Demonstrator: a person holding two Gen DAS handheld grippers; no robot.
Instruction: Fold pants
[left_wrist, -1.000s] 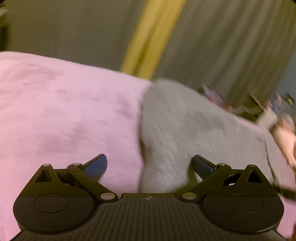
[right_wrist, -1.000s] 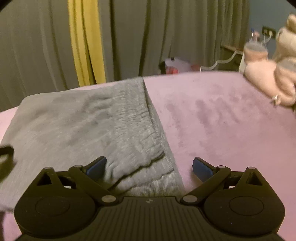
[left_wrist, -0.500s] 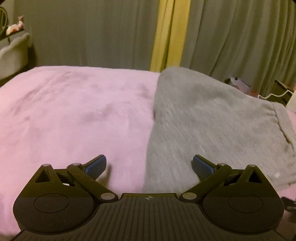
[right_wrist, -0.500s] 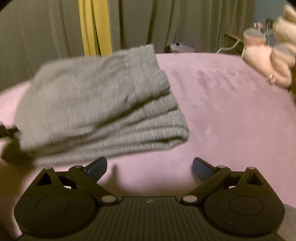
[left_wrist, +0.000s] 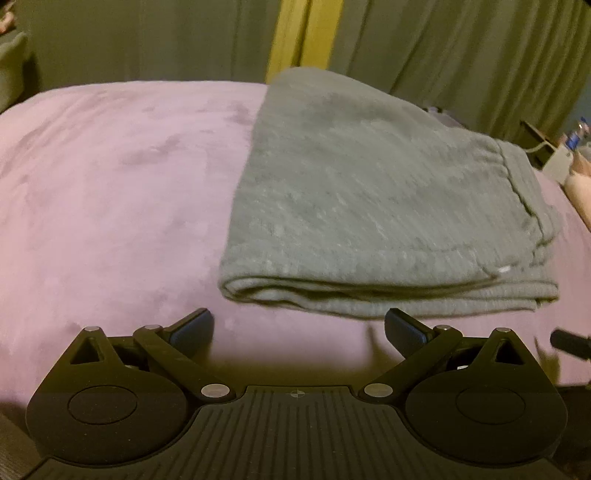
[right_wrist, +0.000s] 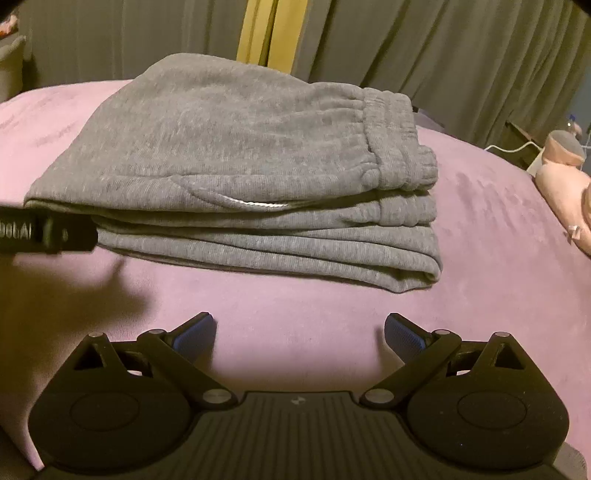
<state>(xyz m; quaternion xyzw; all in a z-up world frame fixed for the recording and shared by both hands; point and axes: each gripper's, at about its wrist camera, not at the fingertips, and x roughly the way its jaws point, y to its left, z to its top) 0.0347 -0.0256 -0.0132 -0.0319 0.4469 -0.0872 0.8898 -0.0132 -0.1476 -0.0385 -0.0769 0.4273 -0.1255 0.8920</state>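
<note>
Lying folded on the pink bed (right_wrist: 480, 258), the grey pants (right_wrist: 236, 166) sit beyond both empty, wide-spread claws: left claw (left_wrist: 298, 330), right claw (right_wrist: 298, 334).

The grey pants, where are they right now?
The grey pants lie folded in a stack on the pink bedspread, ahead of both open grippers, in front of the curtains, with a pink plush toy off to their right.

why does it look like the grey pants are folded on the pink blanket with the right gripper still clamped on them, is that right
Not quite. The grey pants do lie folded on the pink blanket, but the right gripper is open and holds nothing; the right wrist view shows bare blanket between it and the pants.
</note>
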